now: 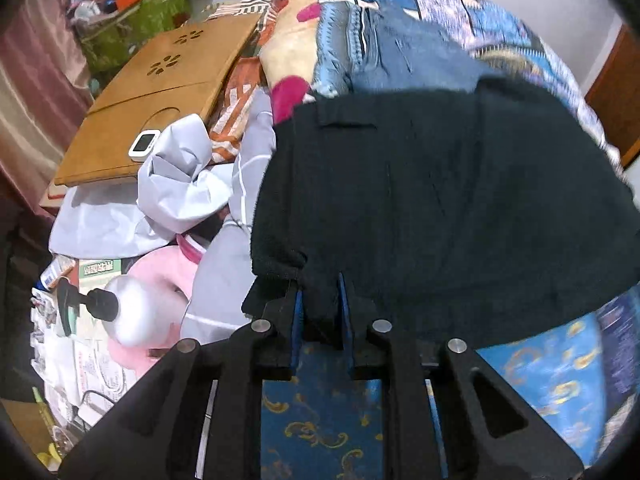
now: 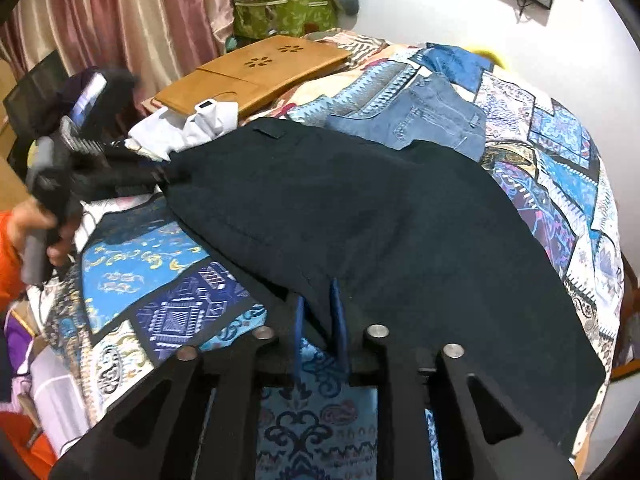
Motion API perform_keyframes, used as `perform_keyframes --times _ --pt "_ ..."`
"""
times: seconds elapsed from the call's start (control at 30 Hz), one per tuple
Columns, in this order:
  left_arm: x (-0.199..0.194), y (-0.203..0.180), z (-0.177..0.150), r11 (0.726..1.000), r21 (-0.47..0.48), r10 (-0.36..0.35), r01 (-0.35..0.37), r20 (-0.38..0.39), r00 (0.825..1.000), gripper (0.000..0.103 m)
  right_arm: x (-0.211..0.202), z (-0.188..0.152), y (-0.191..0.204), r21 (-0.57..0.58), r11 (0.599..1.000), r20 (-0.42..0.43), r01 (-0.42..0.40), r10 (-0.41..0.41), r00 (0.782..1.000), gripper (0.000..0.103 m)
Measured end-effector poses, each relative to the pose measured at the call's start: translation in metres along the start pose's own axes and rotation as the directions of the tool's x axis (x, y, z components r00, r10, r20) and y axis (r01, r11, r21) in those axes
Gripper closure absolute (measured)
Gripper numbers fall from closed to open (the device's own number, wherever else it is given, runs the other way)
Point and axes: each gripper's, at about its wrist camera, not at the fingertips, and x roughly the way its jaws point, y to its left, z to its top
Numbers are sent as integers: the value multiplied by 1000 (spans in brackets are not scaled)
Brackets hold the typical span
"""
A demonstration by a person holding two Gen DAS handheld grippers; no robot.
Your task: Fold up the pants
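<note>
Blue-padded fingers of the left gripper (image 1: 320,300) sit nearest in the left wrist view, pinched onto a bunched edge of the black pants (image 1: 440,200); dark cloth fills the narrow gap between the pads, so this claw is gripping fabric. Beyond it the pants spread wide across the patterned quilt (image 1: 320,420), a small belt-loop or tab visible near the far edge. A pair of blue jeans (image 1: 400,52) lies further back, partly under the black cloth's far edge. To the left is clutter — crumpled white fabric (image 1: 180,184), a wooden lap desk (image 1: 160,92) and a white pump bottle (image 1: 136,312).

From the right wrist view, the right gripper (image 2: 318,312) is likewise clamped on a fold of the pants (image 2: 380,220), the cloth running up between its pads. The garment stretches in a dark sheet from here toward the left gripper (image 2: 120,176), seen at the far left in the person's hand (image 2: 48,236), lifted slightly off the quilt (image 2: 160,280). The jeans (image 2: 420,116) lie just past the pants.

Likely risks from here: each grip seems to hold only a thin bunch, so a hard pull could slip the cloth free — and a fold carried away from the camera could drag over the jeans or snag the white fabric, leaving a crooked crease.
</note>
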Motion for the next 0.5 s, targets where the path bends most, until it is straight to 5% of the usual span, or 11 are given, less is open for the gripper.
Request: perform_keyframes --times 0.1,0.27,0.5 --pt "-2 -8 -2 999 40 36 -37 9 999 84 -16 7 -8 39 998 61 -48 45 997 77" --pt "-4 -6 -2 997 50 55 -55 4 998 76 -20 18 -33 133 991 140 30 -49 989 59" --pt "-28 2 -3 997 30 68 -69 38 997 52 20 -6 -81 221 957 -21 186 -186 982 56"
